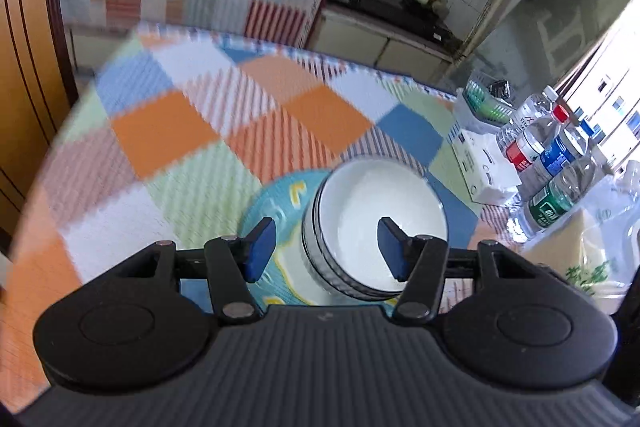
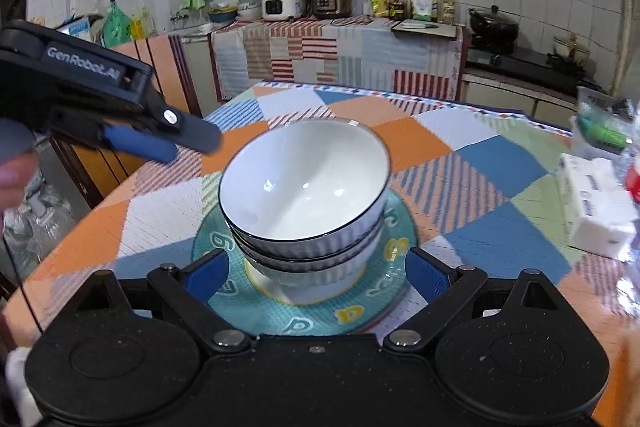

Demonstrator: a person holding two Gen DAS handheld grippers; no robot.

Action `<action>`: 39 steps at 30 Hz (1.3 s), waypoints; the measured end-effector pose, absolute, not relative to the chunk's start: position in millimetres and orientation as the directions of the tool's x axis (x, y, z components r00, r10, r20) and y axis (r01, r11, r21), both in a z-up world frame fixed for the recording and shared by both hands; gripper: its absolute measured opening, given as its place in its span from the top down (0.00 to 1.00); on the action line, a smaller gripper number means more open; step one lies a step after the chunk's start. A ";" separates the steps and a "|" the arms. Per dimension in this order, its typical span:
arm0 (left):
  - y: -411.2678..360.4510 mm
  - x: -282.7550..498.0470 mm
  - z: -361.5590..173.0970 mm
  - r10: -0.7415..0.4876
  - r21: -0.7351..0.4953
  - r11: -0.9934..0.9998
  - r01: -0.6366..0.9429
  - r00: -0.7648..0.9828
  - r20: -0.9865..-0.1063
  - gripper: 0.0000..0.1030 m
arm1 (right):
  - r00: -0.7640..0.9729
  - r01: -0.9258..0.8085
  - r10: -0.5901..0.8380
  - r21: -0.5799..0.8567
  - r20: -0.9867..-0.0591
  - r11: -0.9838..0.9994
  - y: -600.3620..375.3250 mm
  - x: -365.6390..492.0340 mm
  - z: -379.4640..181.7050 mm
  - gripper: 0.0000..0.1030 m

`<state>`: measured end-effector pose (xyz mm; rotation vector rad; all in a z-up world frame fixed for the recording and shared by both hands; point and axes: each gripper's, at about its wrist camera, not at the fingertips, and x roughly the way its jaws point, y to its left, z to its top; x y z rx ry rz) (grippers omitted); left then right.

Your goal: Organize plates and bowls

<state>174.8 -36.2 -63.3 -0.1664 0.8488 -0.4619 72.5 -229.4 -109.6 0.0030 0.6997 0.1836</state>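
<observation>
Right wrist view: right gripper [image 2: 316,275] fingers stand wide open and empty, straddling the teal plate [image 2: 280,311] on the worktop [image 2: 492,195]. Stacked bowls [image 2: 304,187] sit centred just ahead. Left gripper [image 2: 176,147], half-open and empty, hovers farther left.

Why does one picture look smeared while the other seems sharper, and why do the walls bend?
Left wrist view: motion blur smears the tablecloth and cupboards; the bowl is washed out. Right wrist view: mostly crisp bowls, blurred right edge. Both bend straight lines, a fisheye effect.
</observation>
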 end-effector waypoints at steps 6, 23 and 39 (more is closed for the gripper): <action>-35.4 141.0 -15.9 -0.401 -0.210 0.908 0.362 0.610 -0.684 0.43 | 0.768 -0.109 0.135 0.080 -0.626 0.991 -238.2 46.5 -66.0 0.06; -17.5 62.1 -1.6 -0.310 -0.120 0.937 0.328 0.622 -0.719 0.25 | 0.712 -0.003 0.030 0.040 -0.701 0.999 -228.2 -15.4 -18.2 0.06; -24.6 42.3 -20.7 -0.243 -0.053 0.948 0.315 0.605 -0.758 0.14 | 0.741 0.022 -0.040 -0.035 -0.670 0.999 -226.7 -40.8 -15.4 0.05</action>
